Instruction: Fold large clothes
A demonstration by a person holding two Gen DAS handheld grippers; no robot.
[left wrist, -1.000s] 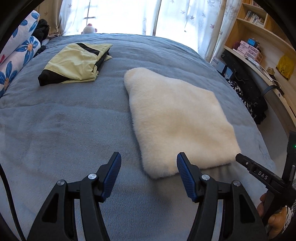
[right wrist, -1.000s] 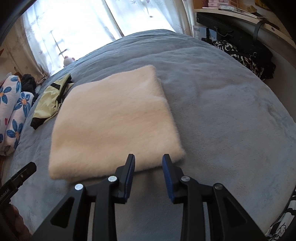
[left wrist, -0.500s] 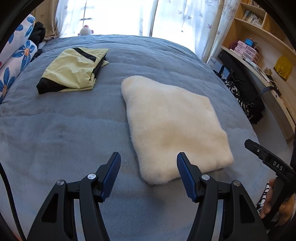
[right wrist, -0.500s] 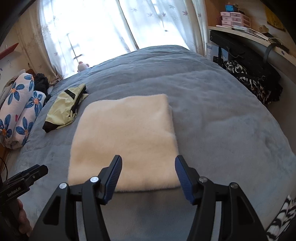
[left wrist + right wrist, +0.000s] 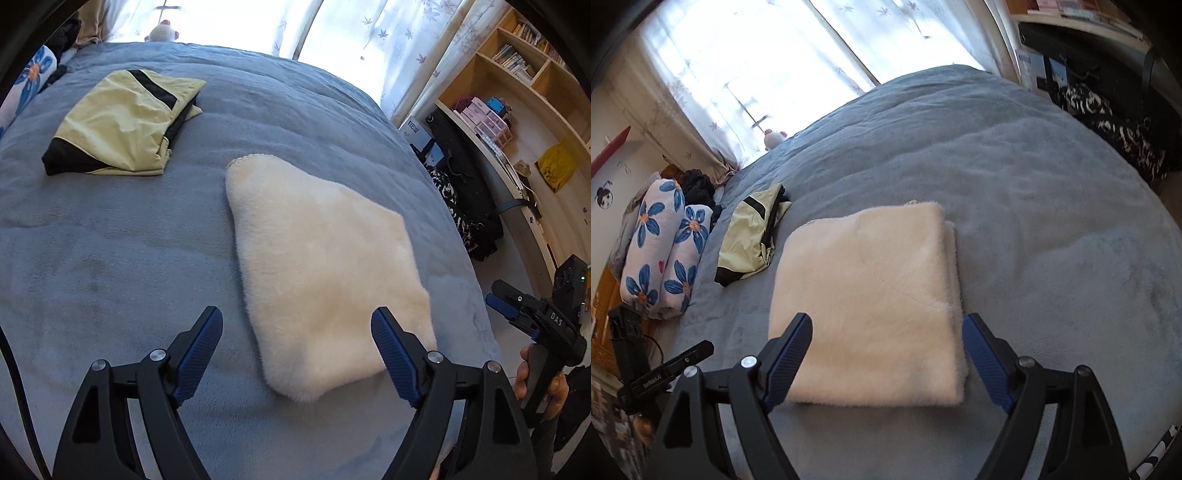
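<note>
Left wrist view: the left gripper [image 5: 297, 334] hangs above the grey bed cover [image 5: 110, 258] with its jaws spread wide, nothing between the blue pads [image 5: 199, 350]; they have just been opening. The cream fleece [image 5: 325, 266], folded into a flat, roughly square pad, lies on the cover at the centre of the view, its near corner below the gap between the jaws and not touched by them. At 10 o'clock from the fleece, well apart from it, rests a folded yellow and black garment [image 5: 122, 122]. At 4 o'clock, a hand [image 5: 535, 384] holds the right gripper [image 5: 517, 314] beyond the edge of the bed. At 2 o'clock stands a wooden shelf [image 5: 517, 74] with books and boxes.

Right wrist view: the right gripper [image 5: 886, 336] also stands with jaws spread and empty, having just been opening. The cream fleece [image 5: 871, 288] lies directly ahead, its near edge seen between the pads [image 5: 790, 354] but clear of them; stacked layers show along its right side. The yellow and black garment [image 5: 750, 236] lies at 10 o'clock from it, and two rolled flower-print bundles [image 5: 661, 247] lie farther out at 9 o'clock. A curtained window [image 5: 775, 55] fills the 12 o'clock edge, with a small plush toy [image 5: 774, 137] at the far end of the bed cover [image 5: 1034, 184].
</note>
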